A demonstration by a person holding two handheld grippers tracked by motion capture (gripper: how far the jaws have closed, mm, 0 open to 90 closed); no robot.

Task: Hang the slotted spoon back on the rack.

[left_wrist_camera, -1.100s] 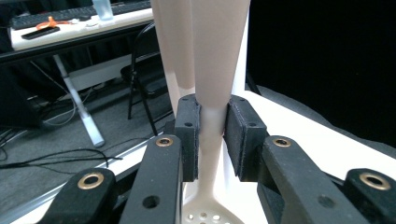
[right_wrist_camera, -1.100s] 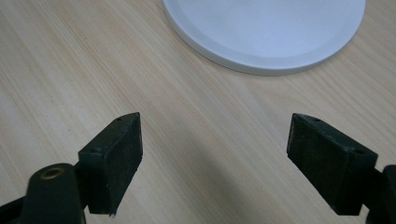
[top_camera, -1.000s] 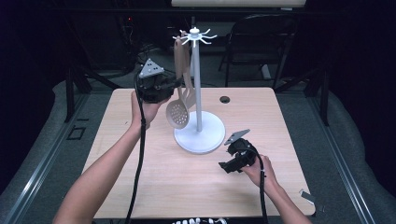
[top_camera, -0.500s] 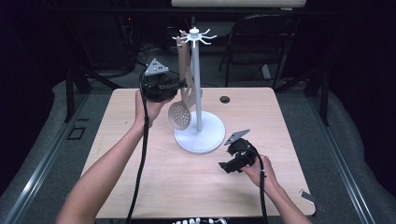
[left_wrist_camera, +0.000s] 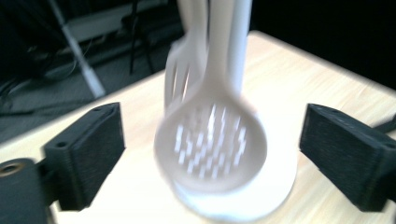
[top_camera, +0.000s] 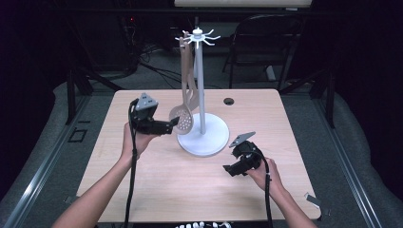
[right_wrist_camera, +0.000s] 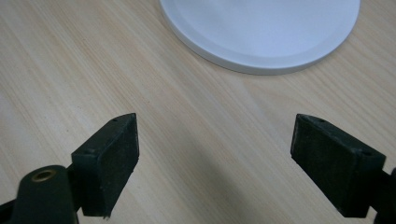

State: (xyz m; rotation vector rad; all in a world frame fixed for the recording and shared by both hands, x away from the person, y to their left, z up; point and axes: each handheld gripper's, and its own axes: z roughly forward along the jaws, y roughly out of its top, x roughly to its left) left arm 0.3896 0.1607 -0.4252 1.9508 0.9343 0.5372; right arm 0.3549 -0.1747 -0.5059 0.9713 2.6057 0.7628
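- Stand [top_camera: 203, 137] sits on the bench [top_camera: 161, 190], at mid-width, toward the far half.
- Slotted spoon [top_camera: 183, 120] hangs from the stand's top hooks, left of the pole, its bowl just above the base.
- A second utensil [top_camera: 191, 97] hangs close behind the spoon.
- Left tongs [top_camera: 172, 124] lie just left of the spoon bowl, apart from it.
- Right tongs [top_camera: 230, 169] rest on the bench, near and right of the base.
- Small round piece [top_camera: 229, 101] lies behind the stand, near the far edge.
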